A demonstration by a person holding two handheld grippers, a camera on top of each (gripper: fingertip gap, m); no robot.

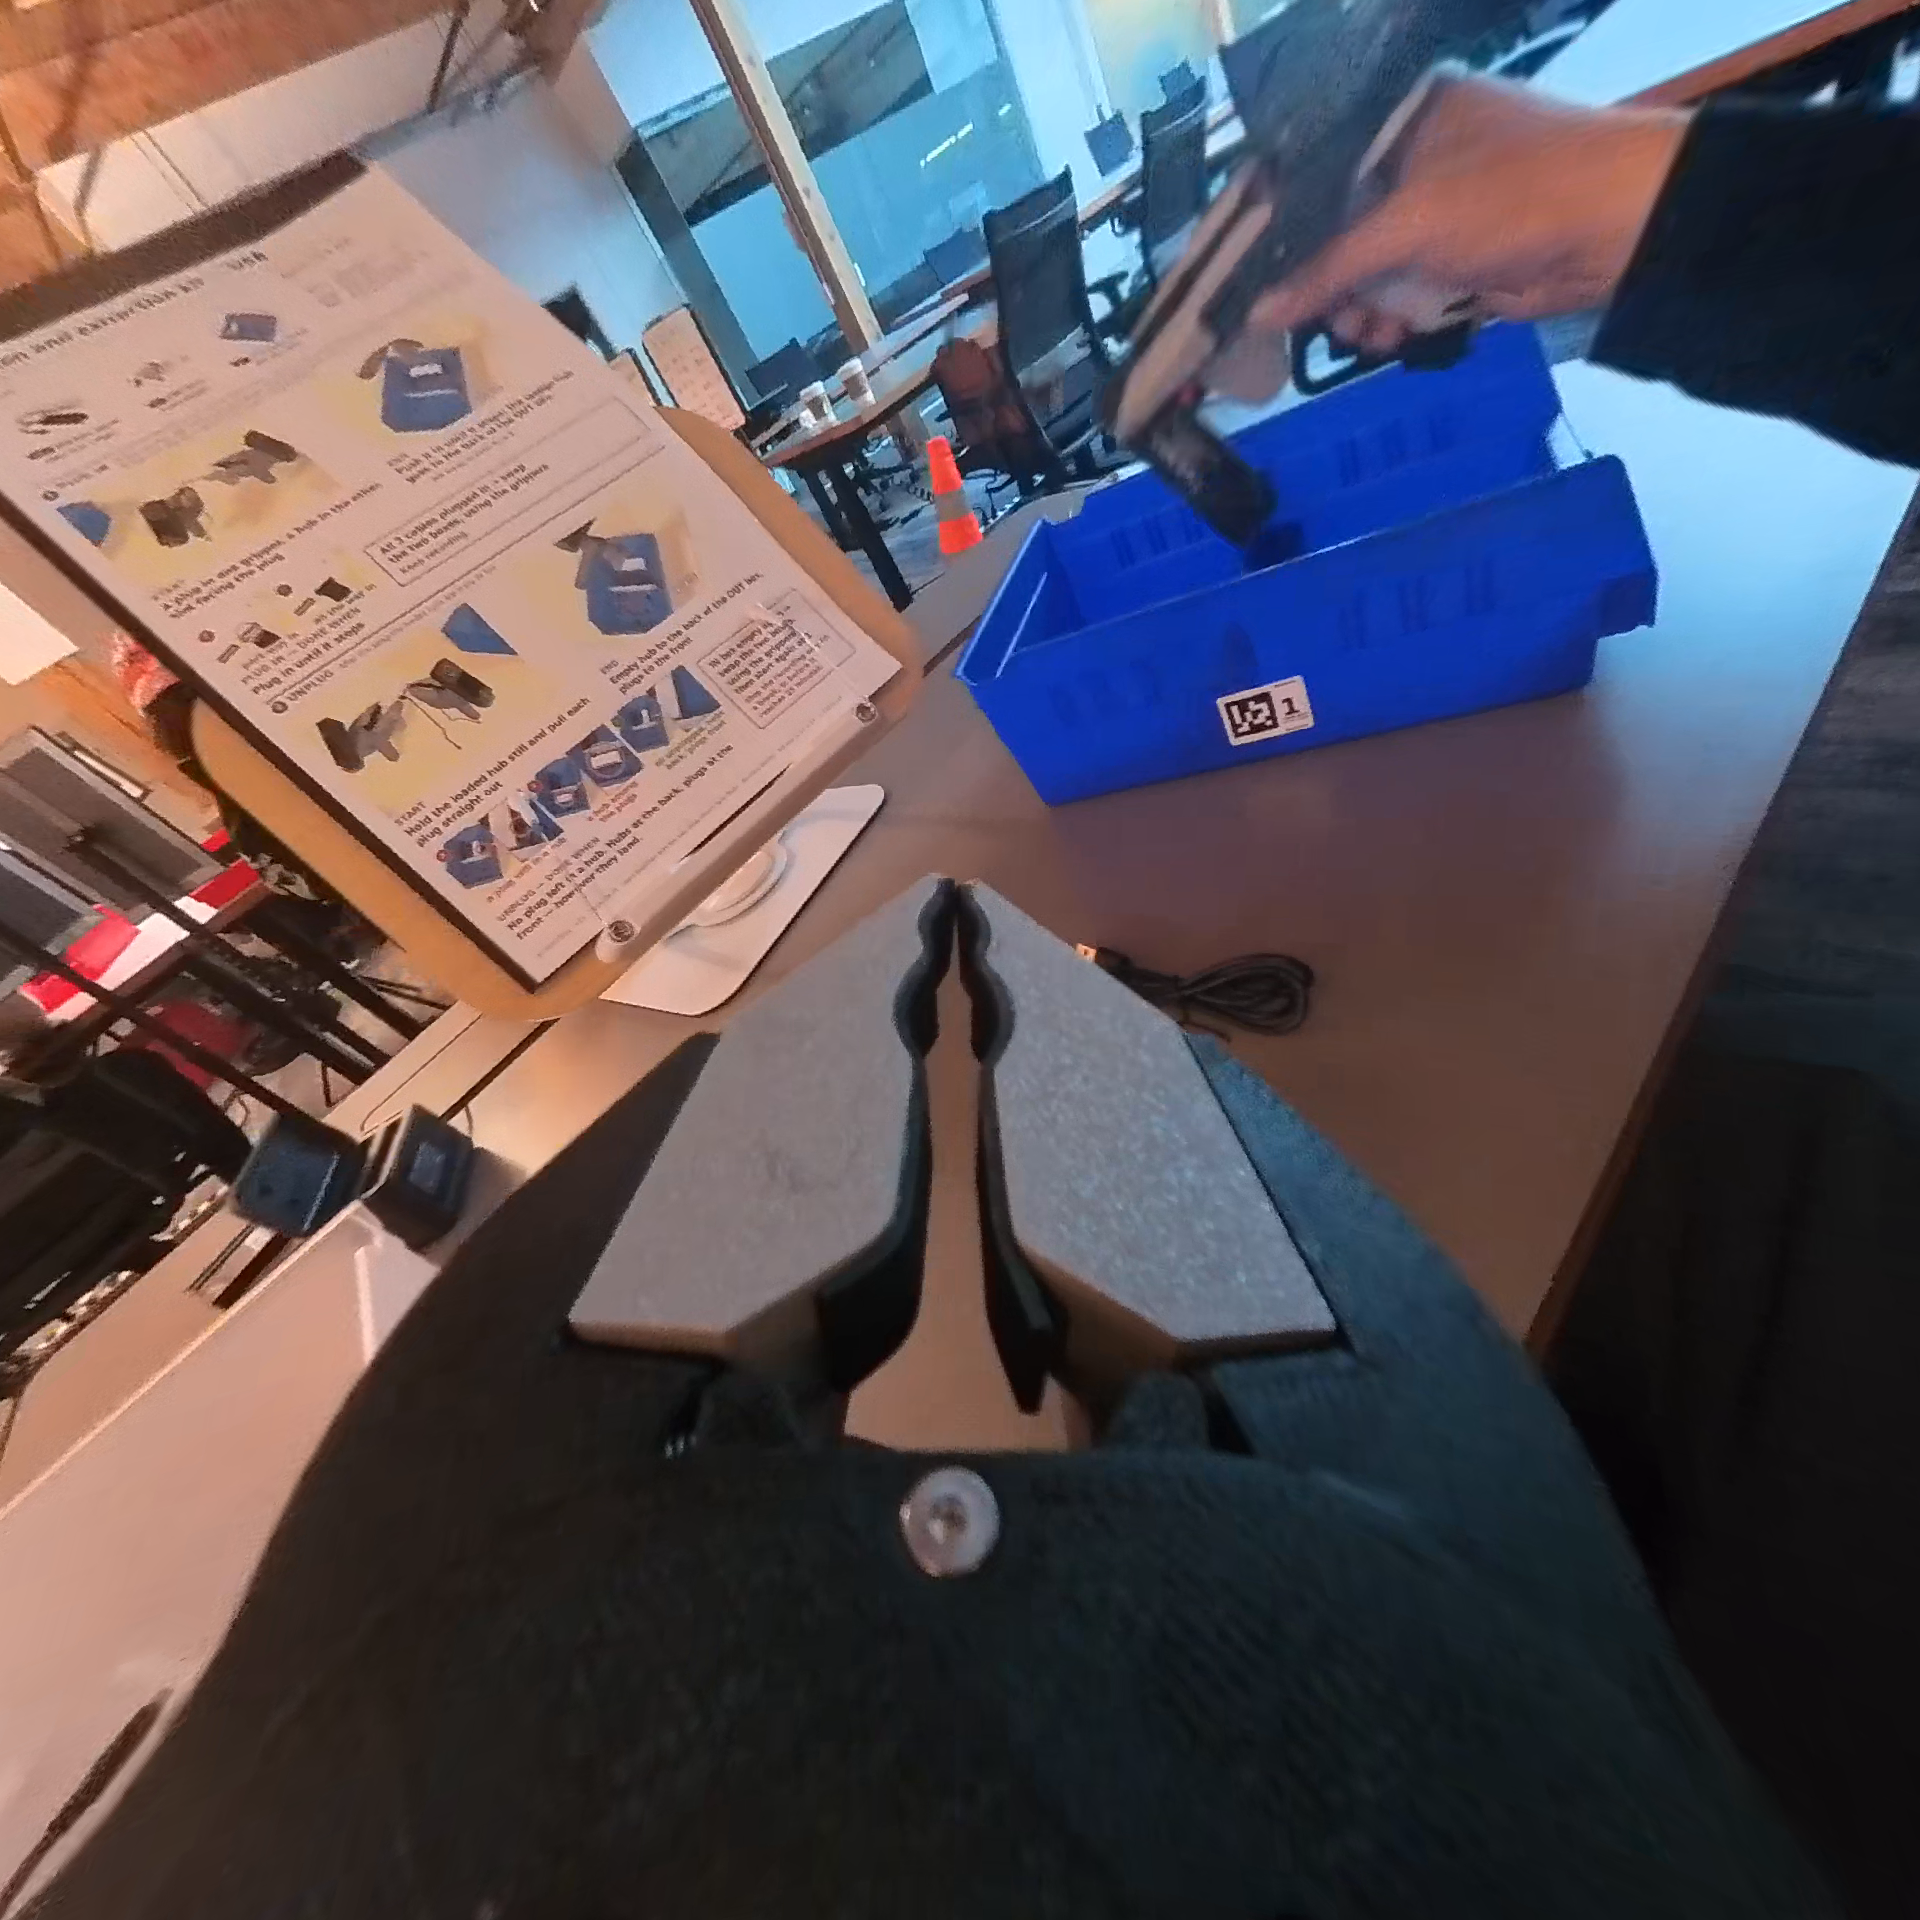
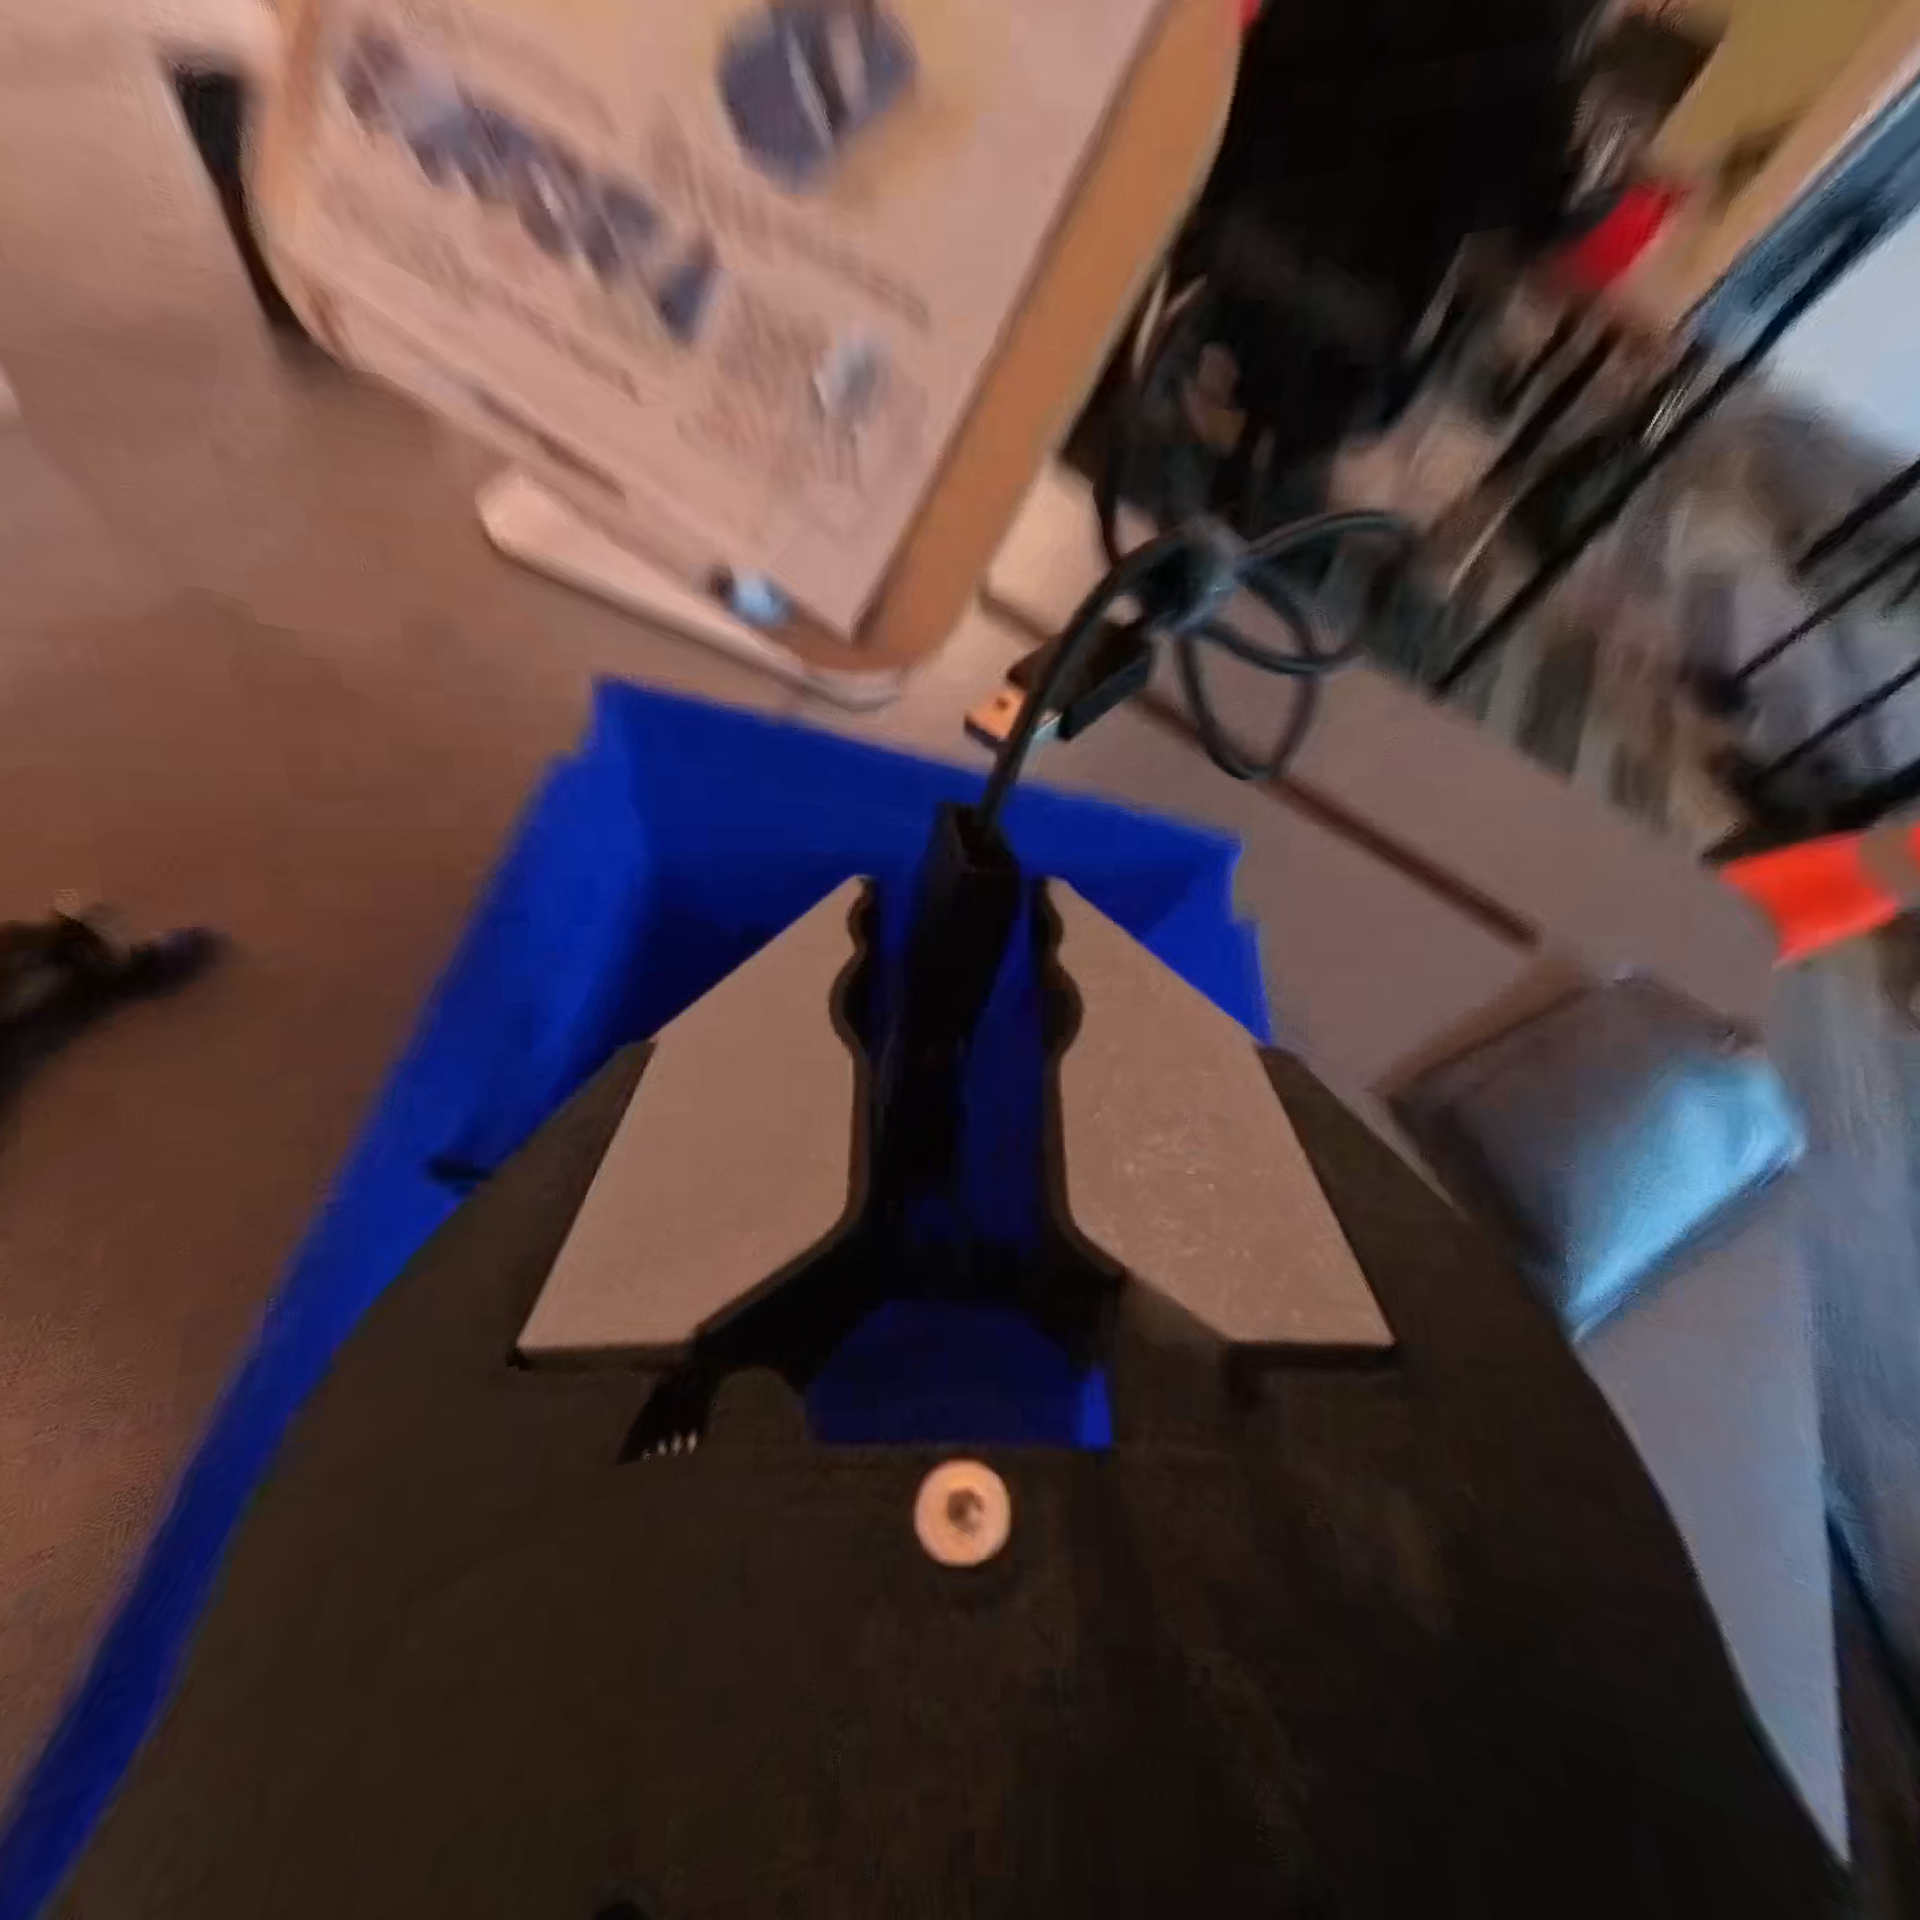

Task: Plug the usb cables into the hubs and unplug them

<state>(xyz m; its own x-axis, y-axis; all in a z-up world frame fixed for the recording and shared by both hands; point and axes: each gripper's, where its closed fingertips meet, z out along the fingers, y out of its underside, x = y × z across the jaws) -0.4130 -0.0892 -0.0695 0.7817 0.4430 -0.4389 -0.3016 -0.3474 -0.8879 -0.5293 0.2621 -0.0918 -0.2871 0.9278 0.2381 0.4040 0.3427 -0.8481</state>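
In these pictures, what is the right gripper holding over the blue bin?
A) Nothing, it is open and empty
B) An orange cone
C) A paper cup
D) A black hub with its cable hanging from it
D. In the right wrist view the right gripper is closed on a black hub above the blue bin, with the cable trailing from its end.

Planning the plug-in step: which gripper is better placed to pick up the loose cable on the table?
Left. The left gripper is shut on nothing, right by the cable; the right gripper is busy holding the hub over the blue bin.
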